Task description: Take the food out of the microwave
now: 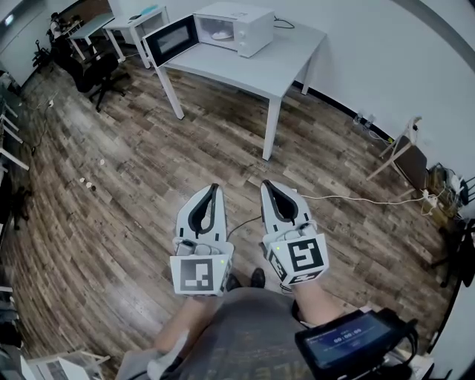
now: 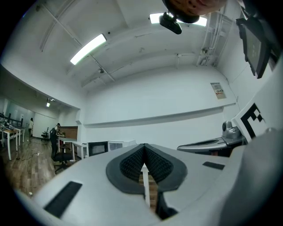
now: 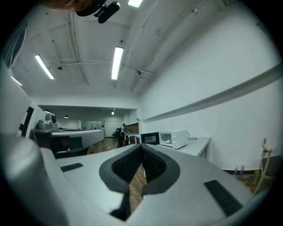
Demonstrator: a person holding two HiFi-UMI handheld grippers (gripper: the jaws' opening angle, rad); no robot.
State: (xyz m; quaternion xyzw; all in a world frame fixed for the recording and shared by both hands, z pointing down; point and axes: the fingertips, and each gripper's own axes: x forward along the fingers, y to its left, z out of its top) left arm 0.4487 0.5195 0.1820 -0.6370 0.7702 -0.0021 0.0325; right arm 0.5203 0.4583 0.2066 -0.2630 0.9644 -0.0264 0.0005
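Observation:
A white microwave (image 1: pixel 234 28) stands far off on a white table (image 1: pixel 252 70), its dark door (image 1: pixel 171 41) swung open to the left. Inside it lies something pale, the food (image 1: pixel 221 33), too small to make out. My left gripper (image 1: pixel 214 188) and right gripper (image 1: pixel 265 184) are held side by side low over the wooden floor, well short of the table, both shut with nothing in them. The right gripper view shows the microwave (image 3: pixel 174 138) and the food (image 3: pixel 167 141) beyond the closed jaws. In the left gripper view the microwave (image 2: pixel 116 145) sits small at left.
A black office chair (image 1: pixel 100 74) and more white desks (image 1: pixel 133 22) stand left of the table. A white cable (image 1: pixel 356 198) runs across the floor to the right, near a folded wooden stand (image 1: pixel 404 152). A screen device (image 1: pixel 349 341) hangs at the person's waist.

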